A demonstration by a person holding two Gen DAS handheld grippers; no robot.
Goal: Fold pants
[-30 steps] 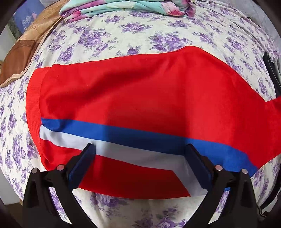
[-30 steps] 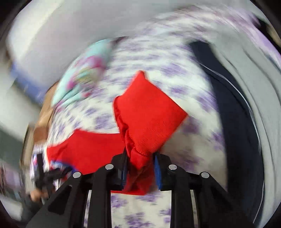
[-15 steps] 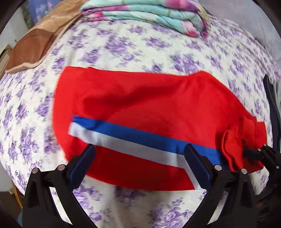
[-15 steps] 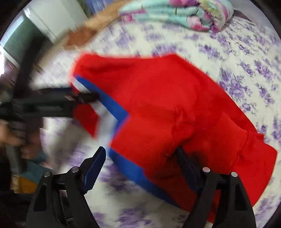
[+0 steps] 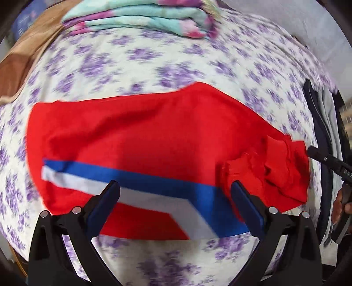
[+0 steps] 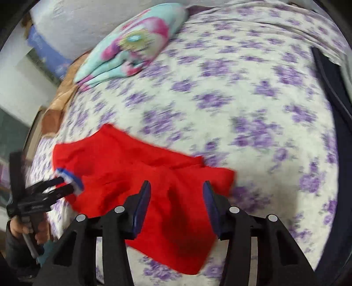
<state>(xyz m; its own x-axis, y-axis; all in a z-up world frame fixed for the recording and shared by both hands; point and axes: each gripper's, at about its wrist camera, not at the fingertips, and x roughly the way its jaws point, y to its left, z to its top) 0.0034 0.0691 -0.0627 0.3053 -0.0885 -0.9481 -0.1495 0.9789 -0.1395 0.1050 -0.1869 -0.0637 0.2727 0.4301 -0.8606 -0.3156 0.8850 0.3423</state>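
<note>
Red pants (image 5: 154,136) with a blue and white stripe (image 5: 140,184) lie folded over on the flowered bed sheet (image 5: 167,66). Their cuff end is bunched at the right (image 5: 277,171). My left gripper (image 5: 176,198) is open and empty, just above the striped near edge. My right gripper (image 6: 177,202) is open and empty over the red cloth (image 6: 136,167). The right gripper's tip (image 5: 316,154) shows at the right of the left wrist view, beside the bunched cuff. The left gripper (image 6: 52,189) shows at the left of the right wrist view, near the striped corner.
A folded teal and pink blanket (image 5: 140,17) lies at the far side of the bed. A brown cushion (image 5: 24,50) lies at the far left. Dark and grey clothes (image 5: 323,123) lie along the right edge of the bed.
My right gripper carried the red cuff over the pants, opened and let it go. It then drew back to the right. My left gripper pulled back a little and stayed open.
</note>
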